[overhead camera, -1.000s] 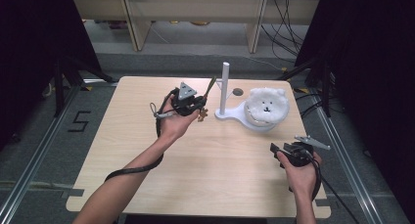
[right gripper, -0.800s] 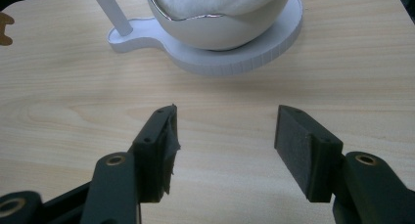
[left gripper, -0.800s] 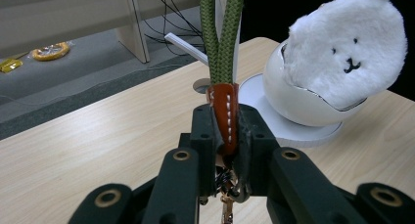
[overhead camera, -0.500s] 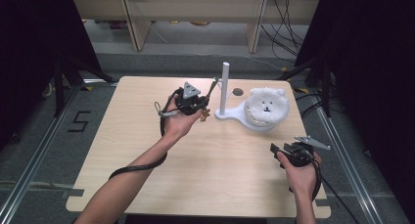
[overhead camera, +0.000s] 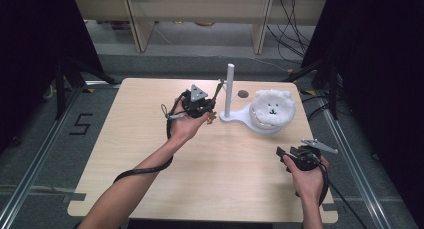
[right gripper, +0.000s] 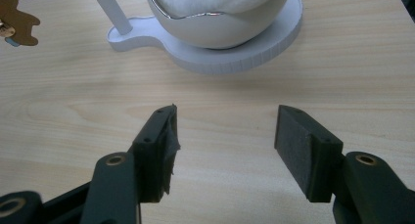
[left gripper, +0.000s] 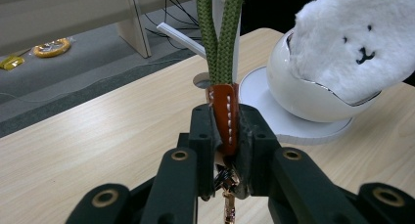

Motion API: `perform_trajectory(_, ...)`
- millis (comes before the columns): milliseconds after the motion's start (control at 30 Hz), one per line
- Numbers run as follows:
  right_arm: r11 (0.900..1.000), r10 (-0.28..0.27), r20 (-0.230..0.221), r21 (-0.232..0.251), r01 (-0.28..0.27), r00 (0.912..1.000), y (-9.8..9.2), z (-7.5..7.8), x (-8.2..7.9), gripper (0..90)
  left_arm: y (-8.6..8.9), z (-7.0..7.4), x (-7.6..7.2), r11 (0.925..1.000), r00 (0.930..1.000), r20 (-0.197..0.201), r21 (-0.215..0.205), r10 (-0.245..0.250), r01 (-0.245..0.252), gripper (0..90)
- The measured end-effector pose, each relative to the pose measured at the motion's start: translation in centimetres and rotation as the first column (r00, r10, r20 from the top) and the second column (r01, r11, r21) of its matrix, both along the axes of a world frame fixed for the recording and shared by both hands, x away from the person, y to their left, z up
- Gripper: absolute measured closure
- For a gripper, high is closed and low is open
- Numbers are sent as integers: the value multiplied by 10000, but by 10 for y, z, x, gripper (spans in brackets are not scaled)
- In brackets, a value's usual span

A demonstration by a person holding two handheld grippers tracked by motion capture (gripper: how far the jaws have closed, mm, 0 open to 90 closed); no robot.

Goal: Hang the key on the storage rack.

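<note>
A green cord loop (left gripper: pixel 220 38) with an orange leather tab (left gripper: pixel 224 111) is clamped between the jaws of my left gripper (left gripper: pixel 226 131). In the high view that left gripper (overhead camera: pixel 212 99) hovers just left of the white post (overhead camera: pixel 230 89), the cord (overhead camera: pixel 218 89) slanting up toward it. A small brown charm (overhead camera: pixel 211 117) dangles below the gripper. The post stands on a white base (overhead camera: pixel 235 120) that also carries a white bowl (left gripper: pixel 303 97) topped by a fluffy bear face (overhead camera: pixel 271 109). My right gripper (overhead camera: pixel 282 153) rests open near the table's front right, its jaws (right gripper: pixel 225 136) wide apart over bare wood.
A round hole (overhead camera: pixel 243 94) sits in the tabletop behind the stand. Cables trail from both grippers toward the table's near edge. Shelving legs and loose wires stand on the floor beyond the far edge.
My left gripper has edged a little to the right, toward the post, still holding the cord. The right gripper has stayed where it was.
</note>
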State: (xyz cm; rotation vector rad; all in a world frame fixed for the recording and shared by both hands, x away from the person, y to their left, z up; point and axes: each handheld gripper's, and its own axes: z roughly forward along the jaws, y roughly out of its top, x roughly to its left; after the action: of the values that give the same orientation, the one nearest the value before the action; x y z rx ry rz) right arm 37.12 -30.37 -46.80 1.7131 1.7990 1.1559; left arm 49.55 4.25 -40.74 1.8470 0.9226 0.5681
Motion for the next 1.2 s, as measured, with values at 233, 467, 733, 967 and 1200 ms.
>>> perform_trajectory(233,9990,-316,-278,322,324,9991,4,1,-2,425,-1,-1,2,9990,9998,13,409,-200,199,756)
perform_trajectory(467,10000,-69,38,-53,69,10000,0,-1,0,423,1,-6,-1,9969,9986,40,588,-519,515,677)
perform_trajectory(733,9998,-202,-81,59,202,9998,3,-1,-1,422,23,-7,-8,9923,9949,-492,822,-885,923,542)
perform_trajectory(967,10000,29,-81,-87,-29,10000,3,-2,0,421,45,-9,-17,9911,9940,-597,919,-916,968,473)
perform_trajectory(1200,9999,-6,-40,-155,5,10000,3,-2,1,419,70,-12,-30,9933,9957,-589,863,-720,769,456)
